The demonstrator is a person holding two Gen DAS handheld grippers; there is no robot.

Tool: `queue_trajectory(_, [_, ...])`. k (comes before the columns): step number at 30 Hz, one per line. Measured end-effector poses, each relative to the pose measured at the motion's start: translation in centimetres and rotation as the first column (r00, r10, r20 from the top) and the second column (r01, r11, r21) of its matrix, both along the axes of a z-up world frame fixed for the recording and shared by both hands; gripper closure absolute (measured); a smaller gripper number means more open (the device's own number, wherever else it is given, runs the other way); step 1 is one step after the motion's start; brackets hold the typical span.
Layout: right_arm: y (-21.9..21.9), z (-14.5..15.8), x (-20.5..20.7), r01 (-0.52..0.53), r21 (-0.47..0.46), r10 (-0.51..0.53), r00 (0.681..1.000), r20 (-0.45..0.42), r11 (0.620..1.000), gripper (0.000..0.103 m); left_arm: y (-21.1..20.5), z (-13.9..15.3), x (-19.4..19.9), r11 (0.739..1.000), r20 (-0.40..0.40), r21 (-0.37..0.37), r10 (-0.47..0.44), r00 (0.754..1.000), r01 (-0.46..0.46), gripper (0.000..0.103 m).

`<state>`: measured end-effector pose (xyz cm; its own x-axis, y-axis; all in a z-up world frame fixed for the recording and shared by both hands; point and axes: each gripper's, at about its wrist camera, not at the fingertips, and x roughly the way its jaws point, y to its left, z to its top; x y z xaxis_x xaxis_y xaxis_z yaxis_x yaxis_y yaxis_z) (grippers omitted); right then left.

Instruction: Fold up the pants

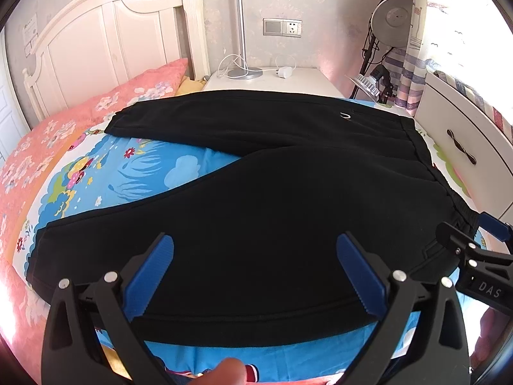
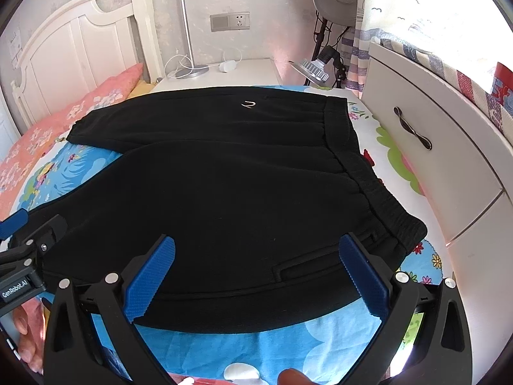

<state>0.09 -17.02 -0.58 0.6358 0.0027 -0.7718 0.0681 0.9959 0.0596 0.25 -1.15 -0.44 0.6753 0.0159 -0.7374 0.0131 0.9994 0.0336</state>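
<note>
The black pants (image 1: pixel 256 192) lie spread flat on the bed (image 1: pixel 134 173), on its blue cartoon-print cover, with the two legs running away from the waistband (image 2: pixel 368 173) toward the pink floral pillow (image 1: pixel 96 102) and parting in a narrow V. The waistband end sits on the side of the pants nearest the white drawer cabinet (image 2: pixel 433 147), whose drawer is closed, so nothing of its contents shows. A small pale logo (image 2: pixel 247 105) marks the leg farther from the grippers.

The left gripper (image 1: pixel 255 272) hangs over the near leg of the pants, its blue jaws spread wide with nothing pinched between them. The right gripper (image 2: pixel 256 272) hangs over the near hip of the pants, close to the waistband, jaws likewise spread wide and empty. Each gripper shows at the edge of the other's view, side by side along the near edge of the pants.

Beyond the pants stands a white nightstand (image 1: pixel 266 80) carrying a lamp base (image 1: pixel 245 73) and a white charger (image 1: pixel 283 72)
</note>
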Motion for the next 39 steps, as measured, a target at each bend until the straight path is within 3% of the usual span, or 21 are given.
queue_trajectory(39, [0.13,-0.32,-0.20,0.008,-0.012,-0.008,1.000,-0.022,1.000,0.004,-0.24,-0.64,0.07,1.000,-0.022,-0.030,-0.007,1.000,0.006,0.001])
